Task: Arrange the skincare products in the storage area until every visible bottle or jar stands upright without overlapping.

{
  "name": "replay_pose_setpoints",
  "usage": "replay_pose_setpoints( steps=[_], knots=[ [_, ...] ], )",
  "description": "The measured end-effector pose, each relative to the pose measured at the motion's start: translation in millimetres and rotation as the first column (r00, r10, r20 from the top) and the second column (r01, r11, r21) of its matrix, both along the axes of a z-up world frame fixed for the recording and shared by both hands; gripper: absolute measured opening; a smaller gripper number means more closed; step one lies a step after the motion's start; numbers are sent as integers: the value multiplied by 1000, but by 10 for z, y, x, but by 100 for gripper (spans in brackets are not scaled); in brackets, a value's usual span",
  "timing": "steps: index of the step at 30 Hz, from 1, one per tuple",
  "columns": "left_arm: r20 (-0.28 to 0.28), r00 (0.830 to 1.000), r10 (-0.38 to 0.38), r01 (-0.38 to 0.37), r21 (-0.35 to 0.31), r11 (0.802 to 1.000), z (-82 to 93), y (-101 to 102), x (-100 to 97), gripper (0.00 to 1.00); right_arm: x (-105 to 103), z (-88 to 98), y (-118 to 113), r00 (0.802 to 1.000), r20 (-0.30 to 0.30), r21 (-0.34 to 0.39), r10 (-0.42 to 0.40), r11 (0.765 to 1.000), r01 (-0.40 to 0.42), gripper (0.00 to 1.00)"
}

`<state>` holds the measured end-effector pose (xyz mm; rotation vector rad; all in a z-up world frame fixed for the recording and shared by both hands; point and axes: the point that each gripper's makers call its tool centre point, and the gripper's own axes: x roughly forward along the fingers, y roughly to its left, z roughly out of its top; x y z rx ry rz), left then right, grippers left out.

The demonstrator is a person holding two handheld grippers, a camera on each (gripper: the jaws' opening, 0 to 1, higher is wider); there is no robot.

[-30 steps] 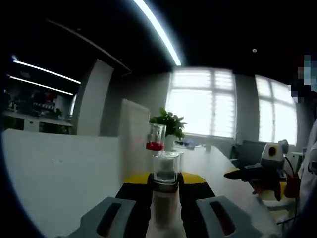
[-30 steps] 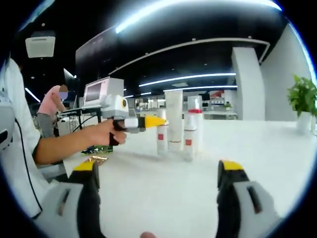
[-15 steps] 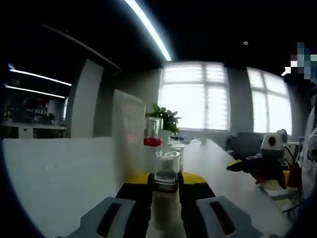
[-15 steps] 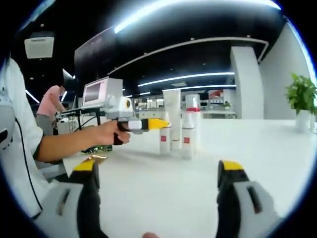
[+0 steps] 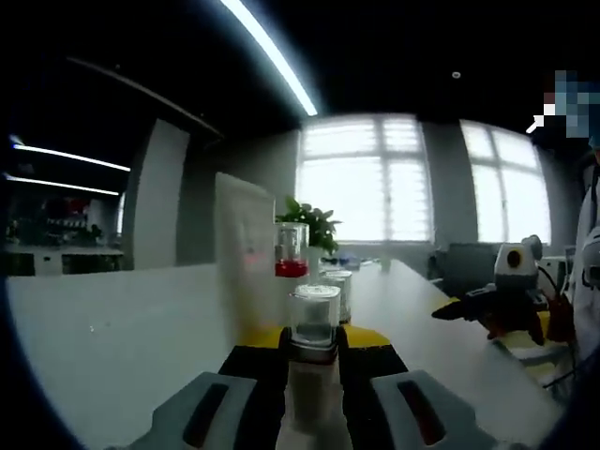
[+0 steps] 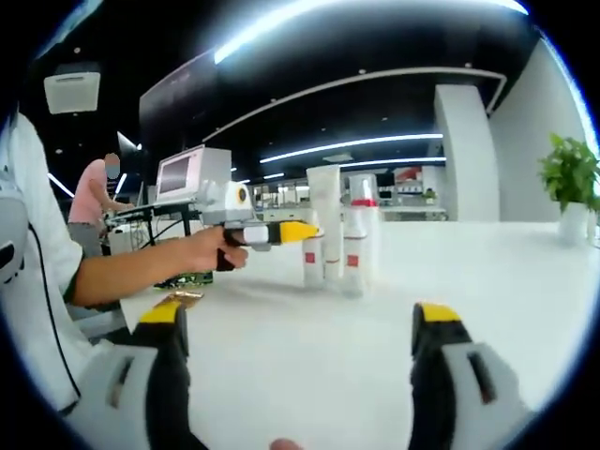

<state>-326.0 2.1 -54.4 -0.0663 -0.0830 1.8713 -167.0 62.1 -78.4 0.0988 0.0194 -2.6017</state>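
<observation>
Two grippers were up: the left gripper [image 5: 312, 361] pinched a clear-capped bottle [image 5: 312, 375] upright beside the other bottles [image 6: 339, 248] standing on the white table [image 6: 309, 356]; the right gripper [image 6: 298, 323] seemingly gaped wide, holding nothing.

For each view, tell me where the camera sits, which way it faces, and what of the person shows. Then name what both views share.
Left gripper view: rides on the left gripper, low over the white table, facing the bright windows; its jaws clamp a clear-capped bottle; a sleeve shows at the right edge.
Right gripper view: rides on the right gripper, jaws wide apart, facing the upright bottles; the person's hand and forearm show.
Shared: the table, the bottle group, the potted plant, and each view shows the other gripper.
</observation>
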Motion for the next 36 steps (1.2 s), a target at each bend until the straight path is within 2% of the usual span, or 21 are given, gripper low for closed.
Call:
replay_pose_setpoints(
  steps=[3, 11, 14, 22, 28, 31, 36],
  knots=[
    [-5, 1000, -9, 9, 5, 1000, 0, 3, 0, 20, -2, 15, 4, 1000, -11, -1, 0, 1000, 0, 99],
    [43, 999, -6, 5, 36, 999, 7, -7, -10, 21, 9, -18, -49, 1000, 0, -16, 27, 999, -27, 97],
    [54, 999, -5, 3, 25, 1000, -6, -10, 0, 25, 8, -12, -43, 1000, -3, -15, 28, 1000, -28, 97],
    [51, 999, 8, -9, 23, 1000, 21, -55, 29, 25, 14, -15, -72, 999, 0, -24, 39, 999, -39, 96],
    [51, 998, 38, -38, 1, 999, -42, -156, 23, 24, 4, 11, -49, 999, -9, -18, 31, 999, -32, 95],
    [64, 997, 45, -45, 7, 999, -46, -163, 12, 23, 5, 25, -43, 999, -14, -13, 29, 999, -30, 95],
    [49, 998, 48, -47, -8, 999, -56, -153, 11, 23, -4, 24, -42, 1000, -14, -13, 27, 1000, -27, 94]
  ],
)
